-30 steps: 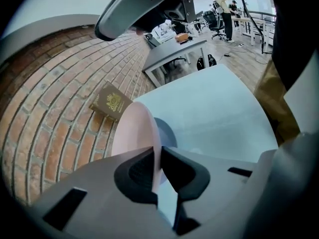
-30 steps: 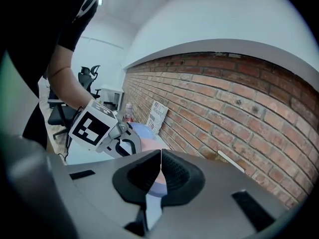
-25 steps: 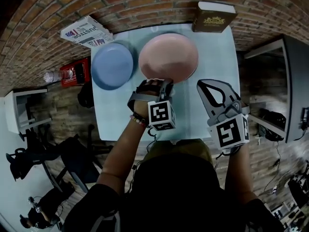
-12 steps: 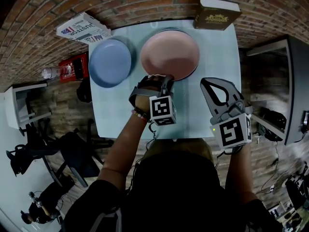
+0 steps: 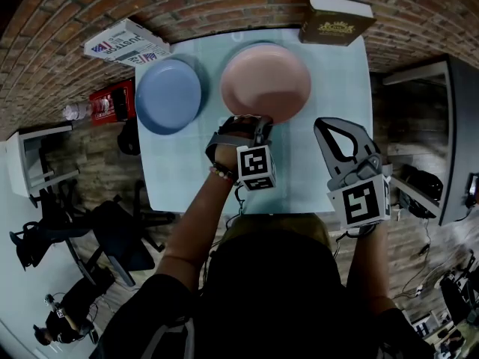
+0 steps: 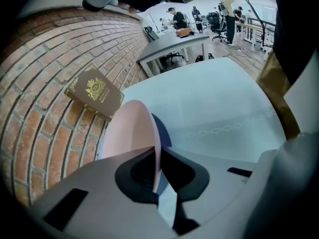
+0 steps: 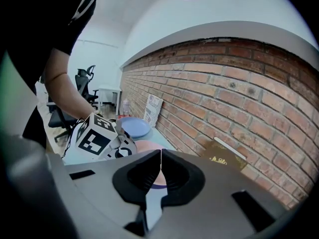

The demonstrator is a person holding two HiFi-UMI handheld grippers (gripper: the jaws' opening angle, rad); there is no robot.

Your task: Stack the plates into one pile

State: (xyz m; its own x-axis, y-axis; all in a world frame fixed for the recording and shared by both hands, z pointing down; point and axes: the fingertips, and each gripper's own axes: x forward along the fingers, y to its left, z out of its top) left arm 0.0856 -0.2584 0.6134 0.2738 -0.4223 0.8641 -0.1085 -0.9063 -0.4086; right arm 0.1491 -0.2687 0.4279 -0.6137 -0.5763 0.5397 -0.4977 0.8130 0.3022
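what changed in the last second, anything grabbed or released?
Left gripper has just been closing its jaws tighter on the round pink plate's near rim; nothing released. Right gripper still shut and empty; round light-blue plate and brown hardcover book unmoved.

Left tool (image 5: 259, 123) lower, tighter on plate (image 5: 266, 79)

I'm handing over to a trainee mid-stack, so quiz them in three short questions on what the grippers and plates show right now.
1. True or false: the right gripper holds a plate.
2. What is the left gripper shut on? A) a book B) the pink plate, at its near rim C) nothing
3. What colour is the lone plate nearest the newspaper?
Key: 1 false, its jaws are shut and empty; 2 B; 3 blue.
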